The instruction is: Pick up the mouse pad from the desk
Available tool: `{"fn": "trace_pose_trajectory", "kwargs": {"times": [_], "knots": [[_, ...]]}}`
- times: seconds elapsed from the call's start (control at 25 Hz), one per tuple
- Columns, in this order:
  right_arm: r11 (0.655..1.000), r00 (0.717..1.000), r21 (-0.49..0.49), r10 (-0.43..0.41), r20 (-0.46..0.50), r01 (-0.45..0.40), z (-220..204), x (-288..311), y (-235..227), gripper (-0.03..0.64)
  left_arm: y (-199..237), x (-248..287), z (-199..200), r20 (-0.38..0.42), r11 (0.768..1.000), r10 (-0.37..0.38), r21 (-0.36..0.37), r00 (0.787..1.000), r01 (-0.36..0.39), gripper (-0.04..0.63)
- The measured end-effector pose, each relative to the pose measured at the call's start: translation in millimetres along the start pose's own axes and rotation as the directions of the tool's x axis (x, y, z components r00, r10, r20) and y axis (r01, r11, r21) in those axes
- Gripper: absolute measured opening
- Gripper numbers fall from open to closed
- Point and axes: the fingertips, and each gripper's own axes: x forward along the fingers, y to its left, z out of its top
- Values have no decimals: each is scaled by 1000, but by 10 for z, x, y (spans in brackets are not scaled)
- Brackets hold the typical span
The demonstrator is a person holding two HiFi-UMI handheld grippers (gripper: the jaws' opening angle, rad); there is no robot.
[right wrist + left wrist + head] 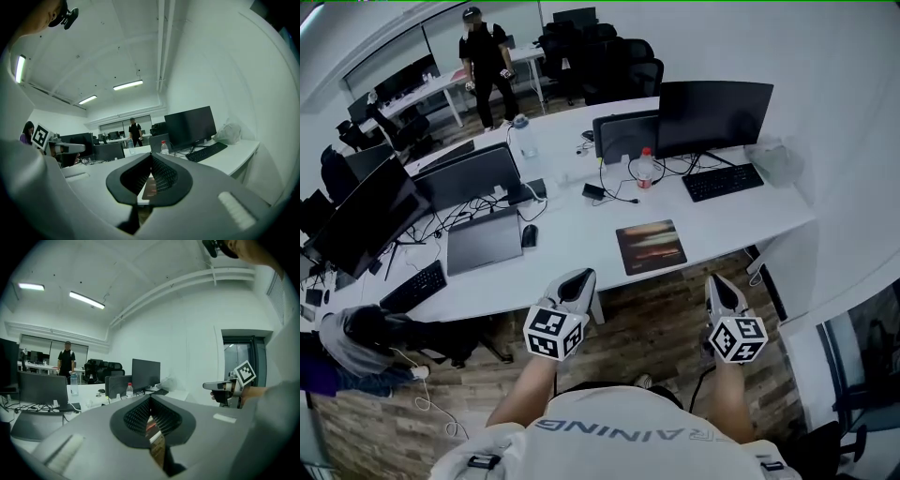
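The mouse pad (651, 246), dark with a reddish blurred print, lies flat on the white desk (572, 253) near its front edge. Both grippers hover short of that edge, over the wooden floor. My left gripper (579, 279) is to the pad's lower left, and my right gripper (718, 284) is to its lower right. Each has its jaws together with nothing held. In the left gripper view the closed tips (150, 399) point at the desk, and the pad (151, 425) shows through the gap below them. The right gripper view shows the same: closed tips (151, 157) with the pad (150, 187) beneath.
Behind the pad stand a black monitor (712, 117), a keyboard (722, 181), a water bottle (644, 169) and loose cables. A closed laptop (484, 240) and a mouse (529, 235) lie to the left. A person (487, 66) stands far back; another sits at lower left (356, 337).
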Motion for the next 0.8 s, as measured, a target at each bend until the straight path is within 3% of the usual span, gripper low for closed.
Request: {"fn": "trace_pose_trajectory", "kwargs": {"times": [0.28, 0.44, 0.8], "knots": [[1000, 999, 18, 13, -35, -13, -38, 287, -730, 12, -244, 639, -77, -23, 999, 40, -17, 999, -41, 0], [999, 998, 36, 32, -59, -30, -117, 460, -872, 12, -205, 836, -131, -53, 998, 55, -32, 997, -57, 0], [998, 993, 1, 64, -96, -64, 2, 1113, -978, 12, 153, 1400, -54, -41, 997, 56, -59, 998, -59, 0]]}}
